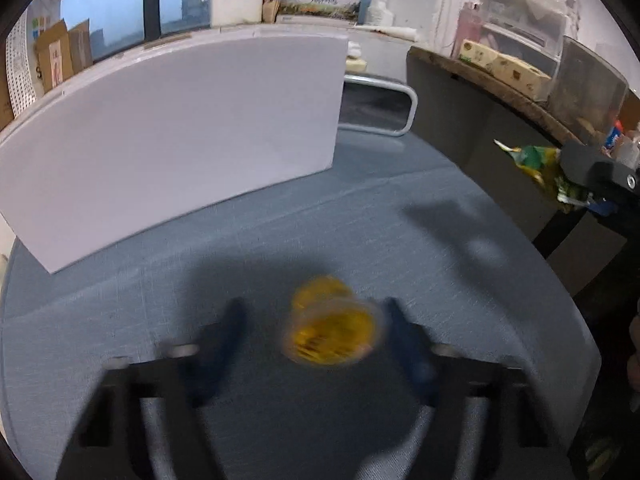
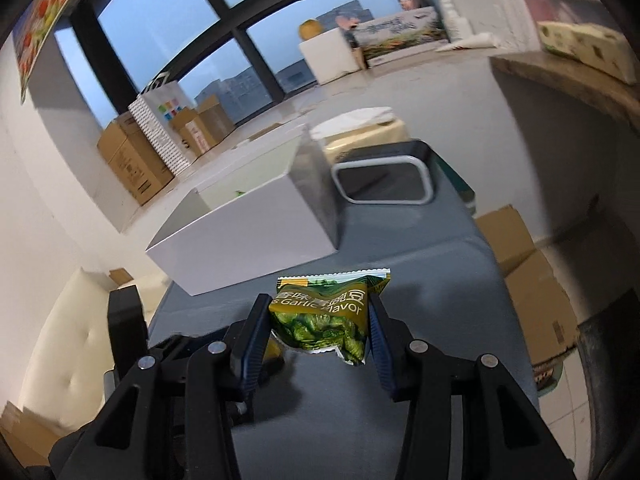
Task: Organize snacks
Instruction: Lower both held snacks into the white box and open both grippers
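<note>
My right gripper point(image 2: 316, 320) is squeezing a green pea snack bag point(image 2: 324, 320) between both fingers, holding it up over the grey table point(image 2: 440, 248) near the white box point(image 2: 248, 232). My left gripper point(image 1: 316, 332) is standing partly open around a blurry yellow cup point(image 1: 332, 328); only one finger is looking close to it.
</note>
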Demonstrator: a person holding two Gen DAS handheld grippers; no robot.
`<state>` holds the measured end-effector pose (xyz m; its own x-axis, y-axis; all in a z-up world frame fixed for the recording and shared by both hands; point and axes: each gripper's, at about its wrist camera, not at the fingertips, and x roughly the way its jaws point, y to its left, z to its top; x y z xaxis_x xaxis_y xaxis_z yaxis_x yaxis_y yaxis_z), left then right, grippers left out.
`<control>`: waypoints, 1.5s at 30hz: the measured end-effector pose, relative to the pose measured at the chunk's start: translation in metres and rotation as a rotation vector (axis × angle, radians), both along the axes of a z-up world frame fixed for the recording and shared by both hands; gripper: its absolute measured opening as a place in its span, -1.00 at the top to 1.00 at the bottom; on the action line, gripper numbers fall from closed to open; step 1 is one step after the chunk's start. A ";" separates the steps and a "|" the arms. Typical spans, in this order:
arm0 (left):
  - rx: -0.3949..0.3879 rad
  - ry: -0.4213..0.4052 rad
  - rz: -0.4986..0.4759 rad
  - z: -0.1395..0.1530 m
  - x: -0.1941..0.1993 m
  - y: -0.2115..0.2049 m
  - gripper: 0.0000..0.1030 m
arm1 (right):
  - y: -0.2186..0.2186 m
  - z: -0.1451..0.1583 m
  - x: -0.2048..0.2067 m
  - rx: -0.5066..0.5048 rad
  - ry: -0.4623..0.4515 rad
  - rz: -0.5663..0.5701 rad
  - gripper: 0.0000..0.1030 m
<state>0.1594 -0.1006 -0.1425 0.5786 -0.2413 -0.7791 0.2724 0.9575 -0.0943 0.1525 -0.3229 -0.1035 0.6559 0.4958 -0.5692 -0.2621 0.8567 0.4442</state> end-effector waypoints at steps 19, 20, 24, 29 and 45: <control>-0.099 -0.165 0.017 0.073 -0.046 0.044 -0.01 | 0.032 0.005 -0.001 0.023 -0.022 0.094 0.02; -0.104 -0.178 0.027 0.078 -0.048 0.050 -0.01 | 0.039 0.009 0.000 0.022 -0.028 0.108 0.02; -0.119 -0.234 0.078 0.098 -0.058 0.081 -0.01 | 0.072 0.023 0.008 0.000 -0.061 0.175 0.02; -0.119 -0.274 0.129 0.117 -0.048 0.118 -0.01 | 0.116 0.044 0.024 -0.017 -0.108 0.240 0.02; -0.028 -0.296 0.158 0.131 0.104 0.147 -0.10 | 0.158 0.072 0.157 -0.059 -0.084 0.152 -0.03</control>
<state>0.2634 0.0466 -0.0120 0.8105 -0.1496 -0.5663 0.1401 0.9883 -0.0605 0.3096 -0.1644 -0.0318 0.6224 0.5602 -0.5466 -0.4241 0.8284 0.3660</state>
